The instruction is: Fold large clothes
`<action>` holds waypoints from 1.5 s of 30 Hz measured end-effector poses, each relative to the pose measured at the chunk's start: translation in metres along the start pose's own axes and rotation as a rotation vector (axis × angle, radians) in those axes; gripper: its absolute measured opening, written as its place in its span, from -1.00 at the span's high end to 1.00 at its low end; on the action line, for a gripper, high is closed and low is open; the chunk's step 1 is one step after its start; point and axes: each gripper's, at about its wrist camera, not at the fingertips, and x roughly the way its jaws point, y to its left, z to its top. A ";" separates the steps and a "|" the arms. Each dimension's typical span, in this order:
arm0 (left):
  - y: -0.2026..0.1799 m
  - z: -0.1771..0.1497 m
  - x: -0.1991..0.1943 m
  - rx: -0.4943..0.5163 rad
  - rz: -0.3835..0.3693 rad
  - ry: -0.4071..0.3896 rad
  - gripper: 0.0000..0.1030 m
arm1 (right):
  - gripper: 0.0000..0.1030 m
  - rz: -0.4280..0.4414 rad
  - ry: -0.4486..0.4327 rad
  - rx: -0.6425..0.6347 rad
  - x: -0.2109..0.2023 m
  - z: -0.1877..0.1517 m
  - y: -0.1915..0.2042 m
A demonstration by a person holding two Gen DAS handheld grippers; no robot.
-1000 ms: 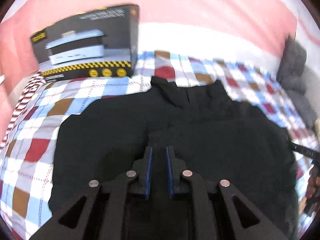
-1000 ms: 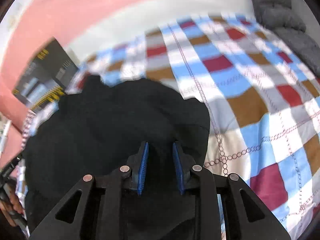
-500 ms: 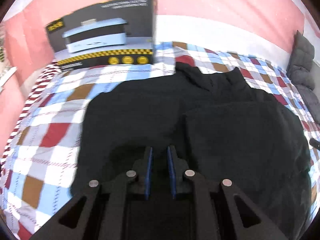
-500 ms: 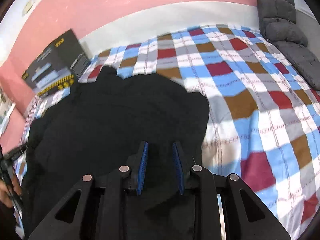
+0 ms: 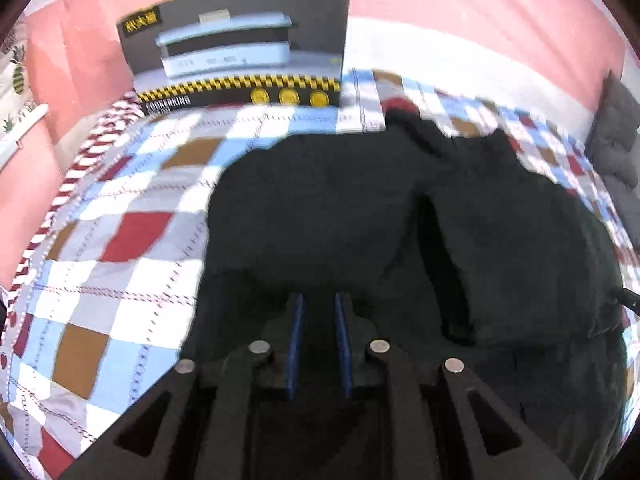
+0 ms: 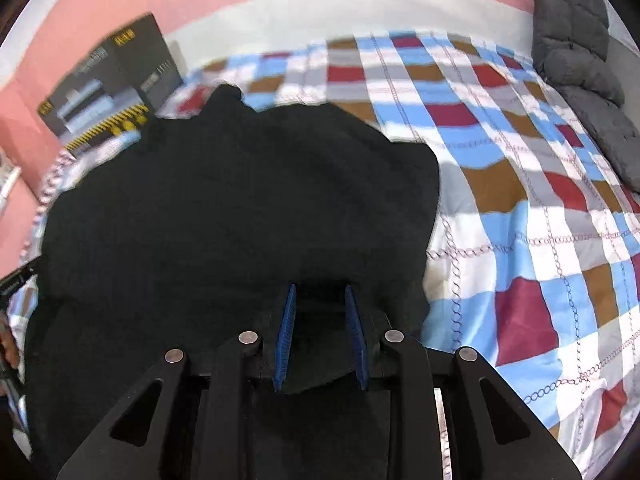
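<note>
A large black garment (image 5: 340, 208) lies spread on the checked bedspread (image 5: 120, 240), with one side folded over the middle. My left gripper (image 5: 318, 300) hangs over its near left part, jaws a narrow gap apart, black cloth between the blue pads. In the right wrist view the same garment (image 6: 224, 208) fills the left and middle. My right gripper (image 6: 319, 292) sits over its near right edge, jaws partly apart with black cloth between them.
A dark appliance box (image 5: 244, 44) stands at the bed's far left against the pink wall; it also shows in the right wrist view (image 6: 108, 84). Grey quilted cushions (image 6: 580, 64) lie along the right side. Bare checked bedspread (image 6: 520, 200) lies right of the garment.
Both grippers have drawn back toward the near edge and swung a little, so the garment looks farther and more of the bedspread shows. The left jaws stand slightly wider apart.
</note>
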 end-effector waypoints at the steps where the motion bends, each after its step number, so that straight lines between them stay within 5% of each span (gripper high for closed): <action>1: 0.003 0.002 -0.002 -0.001 0.011 -0.011 0.65 | 0.49 0.018 -0.011 -0.001 -0.004 0.002 0.006; 9: 0.022 0.022 0.031 -0.012 0.084 0.013 0.60 | 0.49 0.142 -0.022 -0.112 0.037 0.037 0.098; 16: 0.023 0.020 0.055 0.009 0.085 0.047 0.51 | 0.32 0.080 0.027 -0.121 0.083 0.056 0.127; 23: 0.021 -0.005 -0.017 -0.010 0.049 0.028 0.48 | 0.13 0.141 -0.005 -0.089 -0.001 0.022 0.105; 29: 0.004 -0.044 -0.113 0.011 0.018 -0.054 0.07 | 0.04 0.158 -0.046 -0.061 -0.087 -0.029 0.080; 33: -0.009 -0.074 -0.165 0.040 -0.013 -0.100 -0.03 | 0.03 0.141 -0.068 -0.036 -0.137 -0.067 0.062; 45: -0.016 -0.156 -0.238 0.051 -0.033 -0.073 -0.05 | 0.03 0.169 -0.041 0.043 -0.199 -0.165 0.038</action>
